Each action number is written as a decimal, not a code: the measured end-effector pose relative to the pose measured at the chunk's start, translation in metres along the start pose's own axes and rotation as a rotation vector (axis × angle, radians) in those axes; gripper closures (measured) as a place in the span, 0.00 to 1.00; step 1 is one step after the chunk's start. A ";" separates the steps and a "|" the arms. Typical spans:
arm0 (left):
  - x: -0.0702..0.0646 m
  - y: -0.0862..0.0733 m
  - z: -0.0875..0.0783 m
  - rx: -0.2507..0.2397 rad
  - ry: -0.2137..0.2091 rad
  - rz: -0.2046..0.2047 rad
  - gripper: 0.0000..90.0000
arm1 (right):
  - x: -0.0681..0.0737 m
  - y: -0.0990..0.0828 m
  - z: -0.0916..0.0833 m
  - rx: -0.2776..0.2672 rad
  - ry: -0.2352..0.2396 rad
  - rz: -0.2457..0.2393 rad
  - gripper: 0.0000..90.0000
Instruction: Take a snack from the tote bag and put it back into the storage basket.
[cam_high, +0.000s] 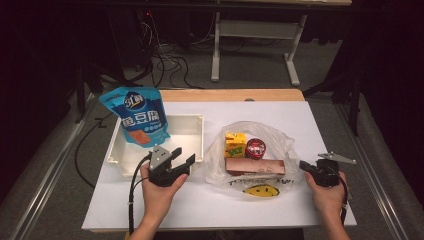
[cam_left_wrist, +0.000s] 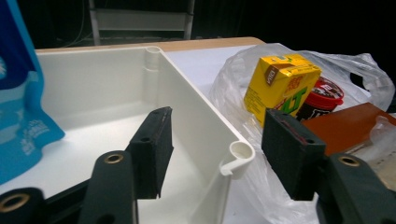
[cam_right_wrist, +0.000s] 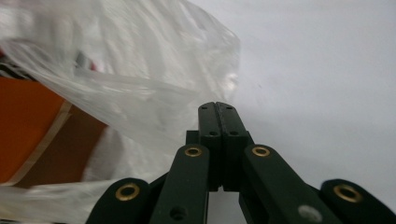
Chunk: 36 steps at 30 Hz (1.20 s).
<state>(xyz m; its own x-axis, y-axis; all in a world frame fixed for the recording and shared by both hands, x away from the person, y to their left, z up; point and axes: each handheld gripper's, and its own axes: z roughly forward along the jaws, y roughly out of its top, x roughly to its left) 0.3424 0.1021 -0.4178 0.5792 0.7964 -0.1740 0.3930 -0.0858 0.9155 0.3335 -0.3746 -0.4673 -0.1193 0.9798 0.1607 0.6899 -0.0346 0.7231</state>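
A clear plastic bag (cam_high: 280, 137) lies on the white-covered table, holding a yellow juice box (cam_high: 235, 144), a red-lidded cup (cam_high: 255, 148) and a flat brown box (cam_high: 255, 166). To its left stands a white tray (cam_high: 192, 122) with a blue snack pouch (cam_high: 137, 117) leaning in it. My left gripper (cam_high: 182, 156) is open at the tray's near right corner. In the left gripper view one pad sits inside the tray wall (cam_left_wrist: 205, 116) and the other outside it, toward the juice box (cam_left_wrist: 280, 86). My right gripper (cam_right_wrist: 218, 109) is shut, its tips at the edge of the bag (cam_right_wrist: 140, 70).
White sheet (cam_high: 200, 200) covers the tabletop, whose wooden far edge (cam_high: 230, 95) shows behind the tray. A yellow smiley print (cam_high: 261, 190) marks the bag's near side. Cables (cam_high: 170, 65) and a desk frame (cam_high: 255, 30) stand on the floor beyond.
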 end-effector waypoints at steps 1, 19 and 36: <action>-0.001 -0.001 0.001 0.002 -0.006 0.003 0.52 | -0.002 -0.001 0.001 0.001 -0.019 0.007 0.96; -0.049 -0.005 0.021 0.045 -0.150 0.049 0.99 | 0.047 0.009 -0.070 -0.262 0.113 -0.104 1.00; -0.073 -0.027 0.075 0.190 -0.069 0.036 1.00 | 0.058 -0.009 -0.031 -0.020 0.057 -0.090 1.00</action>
<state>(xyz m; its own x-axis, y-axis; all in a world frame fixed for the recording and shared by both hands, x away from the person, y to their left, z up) 0.3429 0.0008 -0.4574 0.6402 0.7486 -0.1726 0.4947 -0.2299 0.8381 0.2984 -0.3237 -0.4440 -0.2208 0.9664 0.1316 0.6598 0.0487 0.7498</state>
